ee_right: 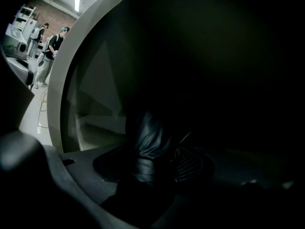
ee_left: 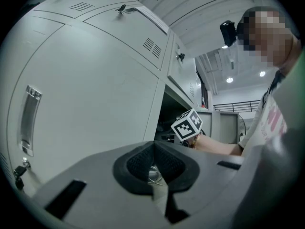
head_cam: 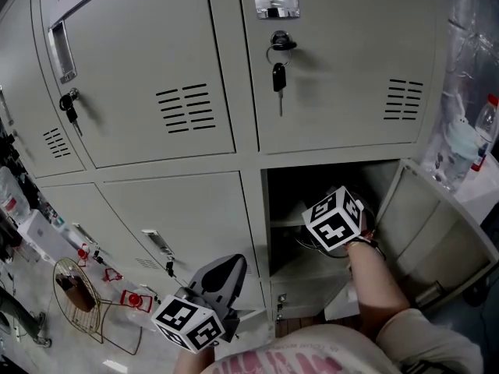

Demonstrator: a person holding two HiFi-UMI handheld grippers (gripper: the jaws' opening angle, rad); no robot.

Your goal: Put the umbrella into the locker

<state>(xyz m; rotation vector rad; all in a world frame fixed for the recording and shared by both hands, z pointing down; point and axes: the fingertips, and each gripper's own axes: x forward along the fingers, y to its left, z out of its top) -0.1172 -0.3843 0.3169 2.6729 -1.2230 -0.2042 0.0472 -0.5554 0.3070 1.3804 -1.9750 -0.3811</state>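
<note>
Two claws are in play. On the left, the left claw (ee_left: 153, 148) is held level, just in front of the closed doors (head_cam: 164, 232). Its jaws are brought together. A small metallic glint shows low between the pads, too small to be named, and nothing of the task is carried there.

Further right, the right claw (ee_right: 159, 162) is reached into the open locker (head_cam: 300, 269) and tipped slightly downward. From above, only its marker cube (head_cam: 334, 218) is seen. Its jaws are spread fairly wide around the umbrella (ee_right: 145, 142), whose dark folded bundle fills the space between them and stands forward past the tips. It appears to be gripped rather than merely lying there. The locker's pale inner wall is seen to the left of this claw, darkness lies ahead of it, and the open door (head_cam: 437, 232) hangs to its right.

The umbrella is judged to be light, with a soft, slick fabric wrap over a stiff core of ribs and shaft. The wrap is likely to give under the pads and may slide, so it is best taken around the thick middle of the bundle. There the core can be pinched firmly without the loose folds being crushed.
</note>
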